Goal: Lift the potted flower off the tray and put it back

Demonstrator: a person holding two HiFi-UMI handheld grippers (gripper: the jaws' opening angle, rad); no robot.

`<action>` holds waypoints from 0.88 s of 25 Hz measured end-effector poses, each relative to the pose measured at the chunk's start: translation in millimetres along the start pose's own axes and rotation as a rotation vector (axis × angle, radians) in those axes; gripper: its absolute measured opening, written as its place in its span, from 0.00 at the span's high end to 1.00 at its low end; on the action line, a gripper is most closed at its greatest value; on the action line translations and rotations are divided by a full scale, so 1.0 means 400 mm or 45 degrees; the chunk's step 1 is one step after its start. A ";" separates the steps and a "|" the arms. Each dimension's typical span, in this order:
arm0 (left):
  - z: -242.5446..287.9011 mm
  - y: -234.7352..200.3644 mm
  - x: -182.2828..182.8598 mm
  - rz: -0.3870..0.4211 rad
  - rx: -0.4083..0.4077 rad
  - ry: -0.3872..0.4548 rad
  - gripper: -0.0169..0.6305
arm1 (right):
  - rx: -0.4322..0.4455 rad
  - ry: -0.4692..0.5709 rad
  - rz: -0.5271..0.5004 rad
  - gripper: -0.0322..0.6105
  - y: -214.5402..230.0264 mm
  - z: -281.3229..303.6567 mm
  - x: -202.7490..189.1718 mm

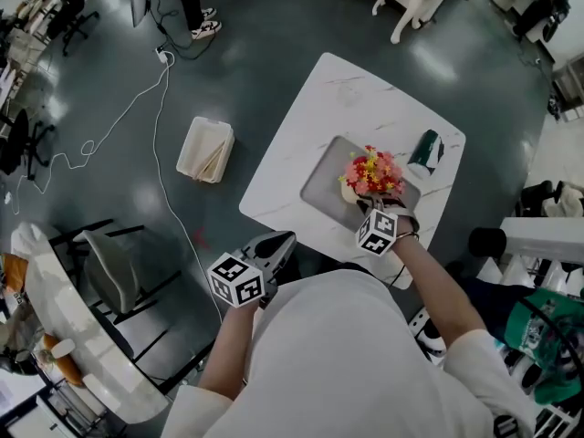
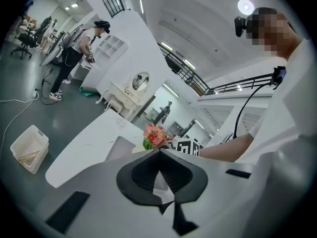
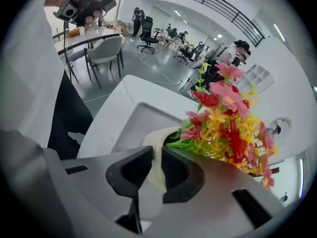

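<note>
The potted flower [image 1: 372, 173], a cream pot [image 3: 154, 139] with red, pink and yellow blooms [image 3: 229, 119], is over the right part of the grey tray [image 1: 327, 182] on the white marble table [image 1: 306, 126]. My right gripper [image 1: 372, 206] reaches down from the near side and is shut on the pot's rim, one jaw inside and one outside [image 3: 154, 155]. The pot's base is hidden, so I cannot tell whether it touches the tray. My left gripper [image 1: 279, 243] hovers off the table's near-left edge, pointing towards the flower [image 2: 155, 134], its jaws together and empty [image 2: 158, 151].
A dark green and white can [image 1: 425, 151] lies on the table just right of the tray. On the floor to the left are a cream basket [image 1: 205, 150] and a white cable [image 1: 137, 99]. A grey chair [image 1: 111, 267] stands near left. A person stands far off [image 2: 74, 58].
</note>
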State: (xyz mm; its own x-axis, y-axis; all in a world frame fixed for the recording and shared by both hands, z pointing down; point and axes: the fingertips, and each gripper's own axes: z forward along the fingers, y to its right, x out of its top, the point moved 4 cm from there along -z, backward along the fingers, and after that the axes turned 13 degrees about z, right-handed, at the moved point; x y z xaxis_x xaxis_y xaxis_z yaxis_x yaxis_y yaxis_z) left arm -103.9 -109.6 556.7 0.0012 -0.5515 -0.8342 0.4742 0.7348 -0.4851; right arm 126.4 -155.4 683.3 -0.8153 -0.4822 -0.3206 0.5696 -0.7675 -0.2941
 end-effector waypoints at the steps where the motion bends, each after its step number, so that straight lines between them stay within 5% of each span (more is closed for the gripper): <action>1: 0.002 0.001 0.002 0.005 -0.005 0.003 0.96 | -0.002 0.000 -0.005 0.85 0.000 -0.006 0.001; 22: -0.006 0.004 0.009 0.037 -0.025 -0.010 0.96 | -0.013 0.034 -0.107 0.85 0.117 -0.060 0.126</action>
State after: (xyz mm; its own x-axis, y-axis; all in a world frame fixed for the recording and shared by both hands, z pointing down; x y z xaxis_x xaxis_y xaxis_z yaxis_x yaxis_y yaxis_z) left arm -105.0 -109.4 552.4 0.0214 -0.5326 -0.8461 0.4564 0.7581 -0.4658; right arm 114.5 -205.7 631.9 -0.8575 -0.4045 -0.3180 0.5001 -0.8006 -0.3301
